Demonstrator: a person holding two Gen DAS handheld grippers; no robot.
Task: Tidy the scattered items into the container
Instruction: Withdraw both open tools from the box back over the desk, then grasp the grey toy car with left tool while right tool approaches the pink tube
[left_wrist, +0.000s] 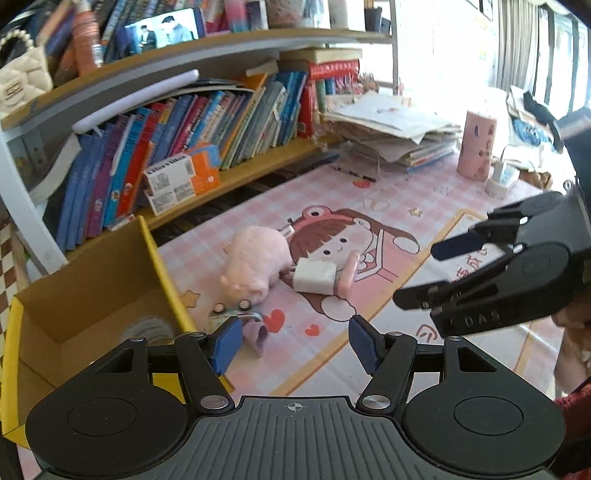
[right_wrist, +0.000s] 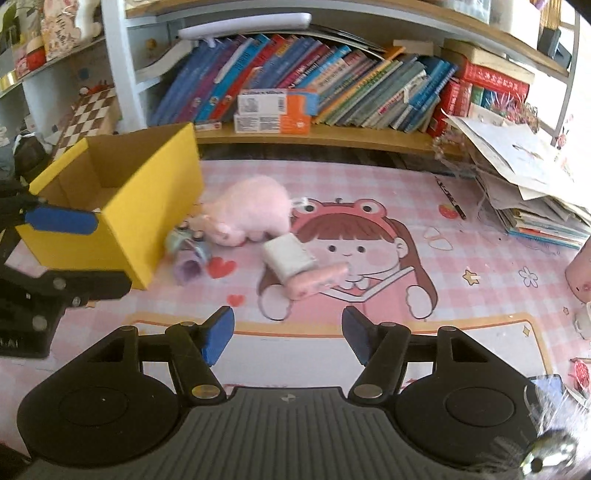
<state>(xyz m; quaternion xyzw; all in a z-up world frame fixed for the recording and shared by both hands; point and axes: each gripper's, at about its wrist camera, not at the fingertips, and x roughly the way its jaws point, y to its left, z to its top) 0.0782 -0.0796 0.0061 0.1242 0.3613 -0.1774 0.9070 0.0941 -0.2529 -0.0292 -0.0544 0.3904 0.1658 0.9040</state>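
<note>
Both claws hang empty over the pink tabletop, the scattered items not yet in the box.

The left claw stands wide with nothing between its blue pads, and so does the right claw. The yellow cardboard box sits open at the left of the cartoon-printed mat. Just beside its outer wall lies a small purple-and-green bundle (too blurred to name). The pink plush toy lies next to that, near the box. A white block rests against a pink case at the mat's middle, touching it. A black pen lies well apart, near the paper stack, below the row of books.
</note>
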